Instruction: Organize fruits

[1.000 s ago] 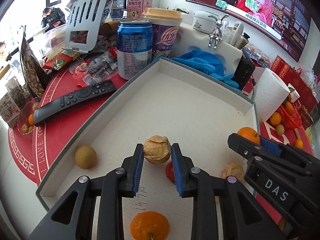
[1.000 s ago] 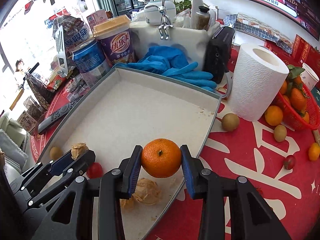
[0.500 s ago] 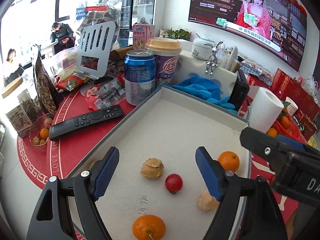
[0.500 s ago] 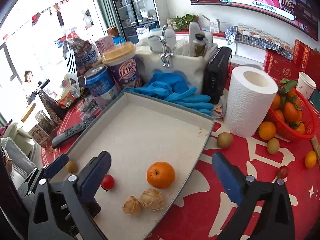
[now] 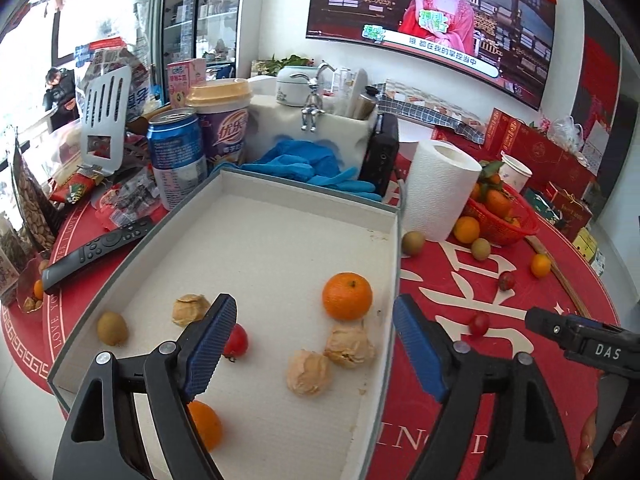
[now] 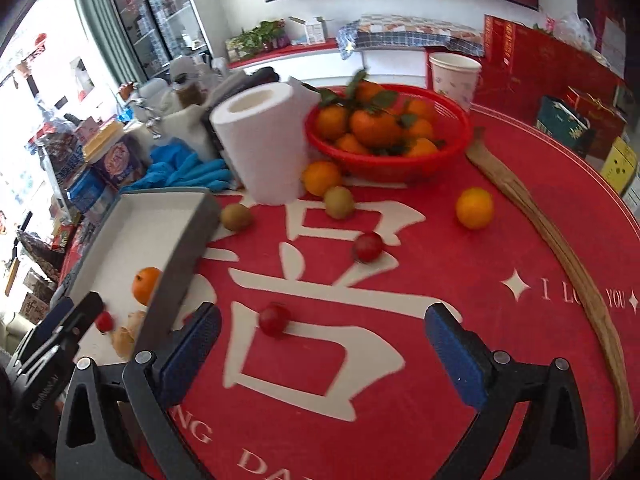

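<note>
1. A wide curved television (image 5: pixel 432 20) hangs on the white wall (image 5: pixel 276 20).
2. Left of the television stand glass-door cabinets (image 5: pixel 200 12) with stocked shelves.
3. Further left of the television, a bright window (image 5: pixel 68 20) lets in strong daylight.
4. Below the television runs a red-topped ledge (image 6: pixel 288 50) with a green plant (image 6: pixel 256 38) on it.
5. Green curtains (image 6: pixel 100 28) hang beside the cabinets.

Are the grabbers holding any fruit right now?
No. The left hand-held gripper and right hand-held gripper are both open and empty.
</note>
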`<move>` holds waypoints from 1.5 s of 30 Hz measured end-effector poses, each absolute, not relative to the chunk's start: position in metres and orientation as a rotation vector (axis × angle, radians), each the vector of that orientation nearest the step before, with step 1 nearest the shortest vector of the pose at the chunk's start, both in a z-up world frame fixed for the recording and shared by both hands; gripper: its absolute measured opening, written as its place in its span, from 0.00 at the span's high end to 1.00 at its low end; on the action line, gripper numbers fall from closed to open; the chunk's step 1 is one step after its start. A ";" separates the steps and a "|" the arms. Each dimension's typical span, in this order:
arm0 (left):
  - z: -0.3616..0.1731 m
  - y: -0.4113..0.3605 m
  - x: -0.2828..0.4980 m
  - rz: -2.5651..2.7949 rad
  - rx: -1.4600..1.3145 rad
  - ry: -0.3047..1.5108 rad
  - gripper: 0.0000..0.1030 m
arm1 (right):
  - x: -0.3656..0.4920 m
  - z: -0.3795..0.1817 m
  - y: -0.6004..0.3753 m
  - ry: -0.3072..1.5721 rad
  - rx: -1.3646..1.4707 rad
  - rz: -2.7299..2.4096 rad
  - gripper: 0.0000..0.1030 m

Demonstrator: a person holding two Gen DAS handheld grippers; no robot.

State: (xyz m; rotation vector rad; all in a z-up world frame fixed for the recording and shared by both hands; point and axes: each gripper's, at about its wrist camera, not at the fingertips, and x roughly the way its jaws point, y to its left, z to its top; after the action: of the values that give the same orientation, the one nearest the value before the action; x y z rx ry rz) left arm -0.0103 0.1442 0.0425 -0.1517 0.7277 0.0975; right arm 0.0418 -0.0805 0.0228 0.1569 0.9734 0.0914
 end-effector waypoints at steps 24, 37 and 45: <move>0.002 0.014 0.014 -0.104 0.118 0.891 0.19 | -0.010 -0.015 -0.173 0.944 0.092 -0.068 0.01; -0.014 0.007 0.051 -0.044 0.059 0.943 0.00 | -0.010 -0.018 -0.186 0.967 0.062 -0.150 0.01; -0.015 0.009 0.067 -0.077 0.035 0.954 0.00 | -0.012 -0.016 -0.191 0.966 0.088 -0.151 0.01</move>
State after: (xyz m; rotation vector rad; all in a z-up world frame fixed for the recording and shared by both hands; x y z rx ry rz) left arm 0.0671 0.0090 -0.0150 0.0350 0.9543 -0.0767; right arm -0.0122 -0.1913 -0.0157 0.0882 0.9658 -0.1512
